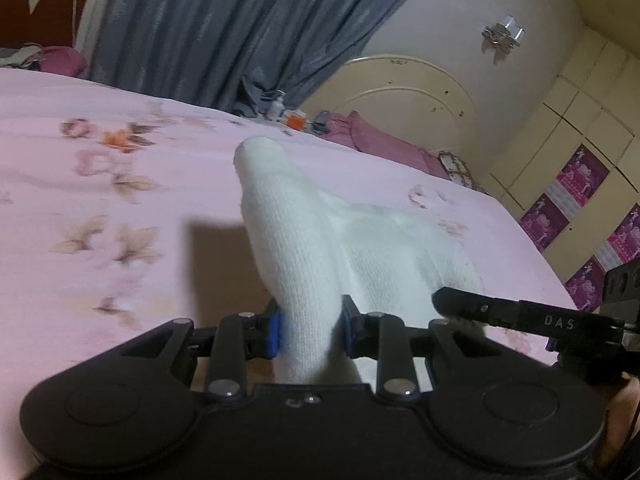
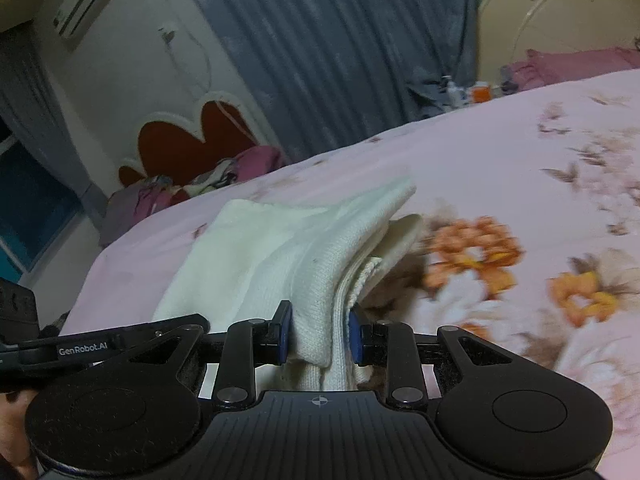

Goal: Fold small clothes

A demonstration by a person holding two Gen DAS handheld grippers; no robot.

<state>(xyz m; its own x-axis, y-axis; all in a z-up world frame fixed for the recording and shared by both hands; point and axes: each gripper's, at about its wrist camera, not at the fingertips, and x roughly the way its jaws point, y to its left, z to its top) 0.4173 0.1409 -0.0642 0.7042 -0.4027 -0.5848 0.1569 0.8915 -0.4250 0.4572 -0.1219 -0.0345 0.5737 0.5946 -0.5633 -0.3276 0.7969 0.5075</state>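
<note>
A small white knitted garment point(image 1: 304, 248) lies on the pink flowered bedsheet point(image 1: 120, 184). My left gripper point(image 1: 310, 330) is shut on one edge of it; the cloth rises in a fold between the blue pads. My right gripper point(image 2: 320, 334) is shut on another edge of the same white garment point(image 2: 288, 248), bunched in several layers between its pads. The two grippers are close side by side: the right one's finger point(image 1: 480, 308) shows at the right of the left wrist view, and the left one's finger point(image 2: 120, 340) at the left of the right wrist view.
The bedsheet point(image 2: 520, 160) stretches ahead in both views. A cream headboard point(image 1: 400, 92), pink pillows point(image 1: 384, 140) and small bottles point(image 1: 280, 110) stand at the far side. Grey curtains point(image 1: 224, 32) hang behind. Cupboards with pink stickers point(image 1: 580, 184) are to the right.
</note>
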